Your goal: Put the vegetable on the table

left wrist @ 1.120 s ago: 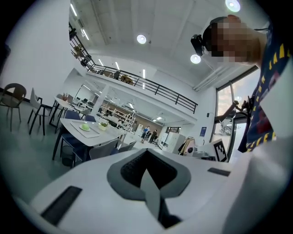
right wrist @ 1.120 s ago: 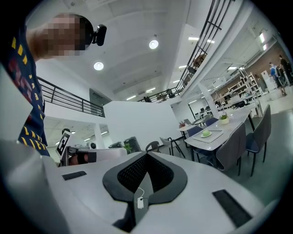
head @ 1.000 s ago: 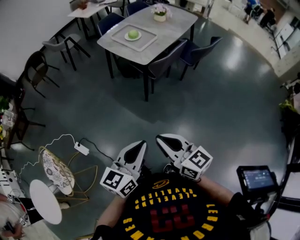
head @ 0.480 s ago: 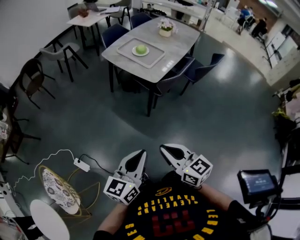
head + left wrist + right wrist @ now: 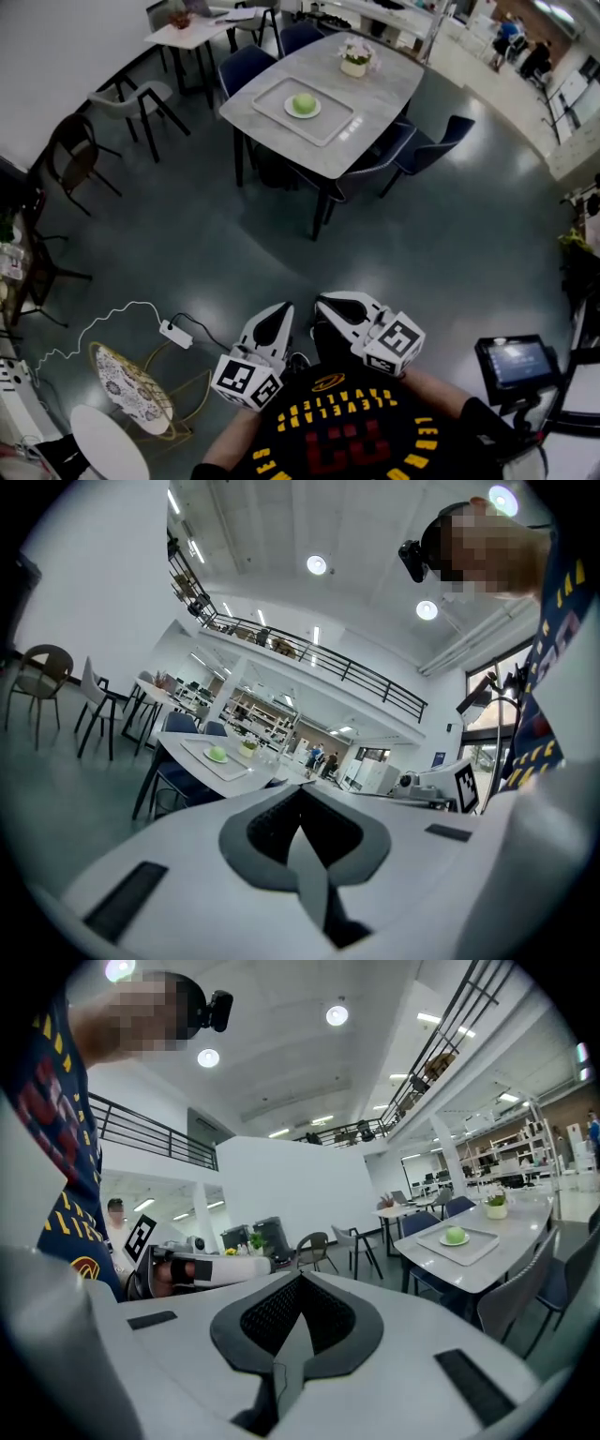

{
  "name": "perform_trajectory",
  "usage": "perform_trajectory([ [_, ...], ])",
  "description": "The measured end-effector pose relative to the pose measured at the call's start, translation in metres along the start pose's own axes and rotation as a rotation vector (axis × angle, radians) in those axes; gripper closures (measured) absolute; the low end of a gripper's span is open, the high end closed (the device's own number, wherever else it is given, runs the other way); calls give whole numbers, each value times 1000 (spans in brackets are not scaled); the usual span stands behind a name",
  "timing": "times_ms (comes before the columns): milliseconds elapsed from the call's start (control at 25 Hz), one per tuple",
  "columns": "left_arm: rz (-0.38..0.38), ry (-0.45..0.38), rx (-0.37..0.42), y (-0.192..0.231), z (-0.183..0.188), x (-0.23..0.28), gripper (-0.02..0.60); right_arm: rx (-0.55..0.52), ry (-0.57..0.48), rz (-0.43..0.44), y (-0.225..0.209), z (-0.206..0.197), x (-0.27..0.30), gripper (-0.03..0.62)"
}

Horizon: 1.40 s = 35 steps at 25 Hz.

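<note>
Left tongs (image 5: 277, 317) and right tongs (image 5: 330, 305) are closed, empty; the green vegetable (image 5: 302, 103) sits in a tray (image 5: 328, 127) on the far bench (image 5: 380, 86), unreached.

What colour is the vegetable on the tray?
The vegetable is pale green; the head view shows it best.

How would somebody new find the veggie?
Find the big grey table with blue chairs. On its tray, on a small plate, sits the vegetable. It's the only round green thing; the pot nearby holds flowers.
</note>
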State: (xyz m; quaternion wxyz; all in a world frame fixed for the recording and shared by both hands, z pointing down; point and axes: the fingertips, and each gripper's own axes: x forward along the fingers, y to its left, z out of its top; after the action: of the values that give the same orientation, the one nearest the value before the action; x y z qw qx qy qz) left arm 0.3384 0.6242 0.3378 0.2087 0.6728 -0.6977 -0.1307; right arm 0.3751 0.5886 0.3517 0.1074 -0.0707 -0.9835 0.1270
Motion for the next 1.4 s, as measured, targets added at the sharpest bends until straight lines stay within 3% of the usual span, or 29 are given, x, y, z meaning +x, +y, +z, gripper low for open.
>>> perform_trajectory([
  [120,61,-5,25,23,17,17,581,-13,-58,23,-28,22,23,597],
  [360,148,-9,77,51,60,70,581,61,-164,102,-88,73,54,597],
  [800,204,17,89,88,81,156,581,137,-199,98,-190,88,83,597],
  [1000,168,38,75,117,93,193,581,170,-197,33,-234,96,107,597],
  [1200,72,48,79,162,109,237,581,166,-198,-62,-280,106,142,597],
  [1400,5,49,66,221,152,268,581,202,-223,-192,-324,129,188,597],
])
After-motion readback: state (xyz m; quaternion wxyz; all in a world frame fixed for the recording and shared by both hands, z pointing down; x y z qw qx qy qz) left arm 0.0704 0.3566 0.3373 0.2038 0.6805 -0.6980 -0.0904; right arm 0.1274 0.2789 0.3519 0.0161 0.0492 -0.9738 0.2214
